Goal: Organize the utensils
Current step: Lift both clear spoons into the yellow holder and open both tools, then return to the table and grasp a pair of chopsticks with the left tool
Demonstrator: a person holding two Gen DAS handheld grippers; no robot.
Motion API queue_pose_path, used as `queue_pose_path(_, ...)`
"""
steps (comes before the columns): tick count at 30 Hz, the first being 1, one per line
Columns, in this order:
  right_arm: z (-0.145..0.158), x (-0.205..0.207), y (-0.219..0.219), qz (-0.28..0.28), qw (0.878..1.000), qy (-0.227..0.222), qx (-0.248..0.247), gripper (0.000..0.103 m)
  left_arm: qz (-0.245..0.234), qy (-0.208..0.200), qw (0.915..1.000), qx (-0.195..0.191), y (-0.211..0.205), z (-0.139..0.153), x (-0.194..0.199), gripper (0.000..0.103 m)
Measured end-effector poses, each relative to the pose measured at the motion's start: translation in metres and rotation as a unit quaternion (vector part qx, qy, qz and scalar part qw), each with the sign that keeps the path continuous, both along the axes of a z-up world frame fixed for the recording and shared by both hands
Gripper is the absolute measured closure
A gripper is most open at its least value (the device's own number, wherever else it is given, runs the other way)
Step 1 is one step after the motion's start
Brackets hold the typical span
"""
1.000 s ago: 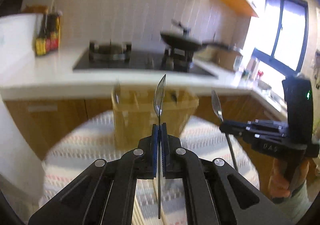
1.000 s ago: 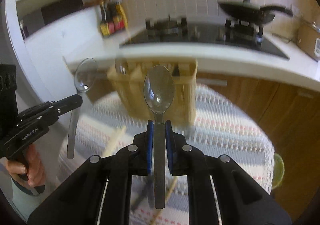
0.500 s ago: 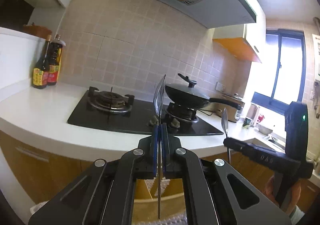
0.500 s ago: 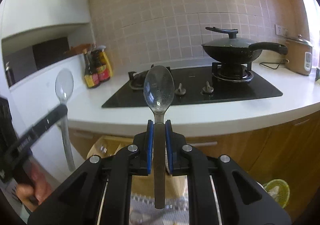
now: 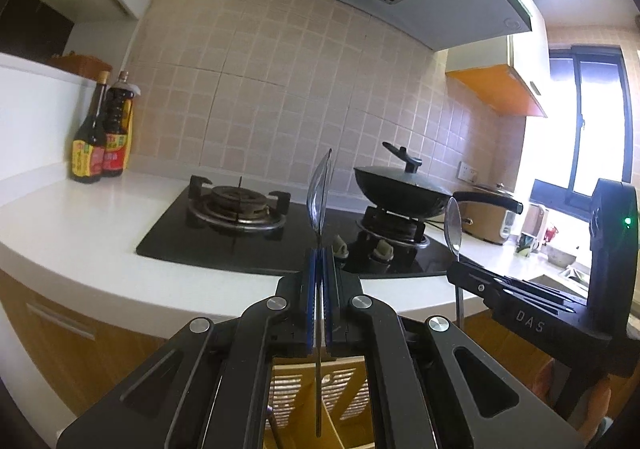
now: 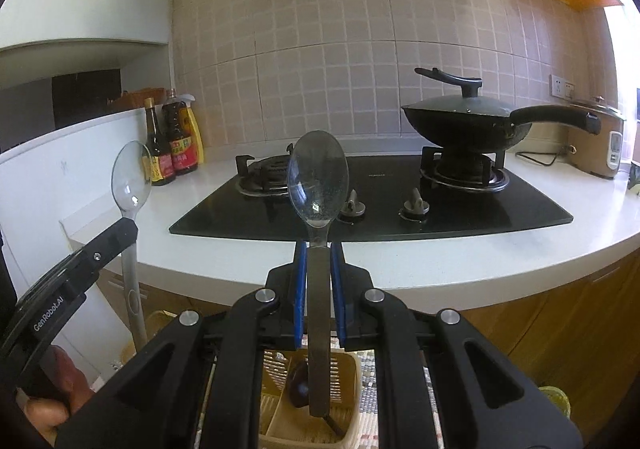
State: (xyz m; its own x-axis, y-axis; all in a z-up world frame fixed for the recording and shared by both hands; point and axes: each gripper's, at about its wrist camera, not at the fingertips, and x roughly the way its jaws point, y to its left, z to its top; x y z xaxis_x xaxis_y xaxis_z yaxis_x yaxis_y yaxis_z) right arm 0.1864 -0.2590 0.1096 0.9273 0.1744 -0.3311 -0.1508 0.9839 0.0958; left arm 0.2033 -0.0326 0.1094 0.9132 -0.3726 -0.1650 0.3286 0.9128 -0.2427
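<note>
My left gripper (image 5: 319,261) is shut on a steel spoon (image 5: 319,193), held upright and seen edge-on, bowl up. My right gripper (image 6: 319,253) is shut on a second steel spoon (image 6: 318,179), upright with its bowl facing the camera. Each gripper shows in the other's view: the right one (image 5: 454,271) at right, the left one (image 6: 128,225) at left with its spoon (image 6: 131,175). A tan slotted utensil holder (image 6: 352,401) sits below both grippers, also in the left wrist view (image 5: 344,389). Something dark lies in one compartment.
A white counter (image 6: 480,261) with a black gas hob (image 6: 380,201) runs behind. A lidded wok (image 6: 464,119) sits on the right burner. Sauce bottles (image 6: 176,141) stand at the left, a rice cooker (image 6: 600,145) at the right. A striped cloth (image 6: 368,381) lies under the holder.
Both grippers have risen with their spoons. The view went from the holder and striped cloth up to the counter and hob. The holder is now low in both frames.
</note>
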Motion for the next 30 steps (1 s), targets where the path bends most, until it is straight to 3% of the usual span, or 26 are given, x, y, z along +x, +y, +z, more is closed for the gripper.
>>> queue_pose_path(4, -0.009, -0.003, -0.004, -0.007, 1.0, -0.009, 0.0, 0.093, 0.008, -0.014, 0.9998, 0.008, -0.001, -0.005, -0.004, 0.101)
queue_pose_path(6, -0.014, -0.006, -0.007, 0.002, 1.0, -0.001, 0.005, 0.092, 0.001, -0.012, 0.9999, 0.007, 0.0, -0.007, -0.007, 0.097)
queue_pose_path(8, -0.017, -0.012, -0.009, 0.005, 1.0, 0.004, 0.006, 0.09, -0.004, -0.004, 1.0, 0.0, 0.004, -0.011, -0.009, 0.085)
queue_pose_path(10, -0.019, -0.02, -0.012, 0.007, 1.0, 0.011, 0.003, 0.087, -0.004, 0.003, 1.0, -0.002, 0.007, -0.014, -0.013, 0.081)
queue_pose_path(12, -0.02, -0.03, -0.016, 0.013, 1.0, 0.019, 0.011, 0.077, -0.007, 0.011, 0.9999, -0.002, 0.012, -0.015, -0.018, 0.078)
queue_pose_path(14, -0.019, -0.043, -0.021, 0.011, 0.999, 0.025, 0.019, 0.063, -0.006, 0.017, 0.9998, -0.008, 0.02, -0.014, -0.027, 0.063)
queue_pose_path(15, -0.019, -0.049, -0.023, 0.009, 0.999, 0.026, 0.02, 0.057, -0.005, 0.018, 0.9998, -0.011, 0.022, -0.013, -0.032, 0.06)
queue_pose_path(25, -0.021, -0.097, -0.034, 0.0, 0.996, 0.08, 0.044, 0.057, -0.016, 0.026, 0.9995, -0.003, 0.035, 0.007, -0.09, 0.056)
queue_pose_path(30, -0.039, -0.104, -0.036, -0.011, 0.987, 0.155, 0.043, 0.057, -0.028, 0.072, 0.9969, 0.016, 0.032, -0.002, -0.106, 0.053)
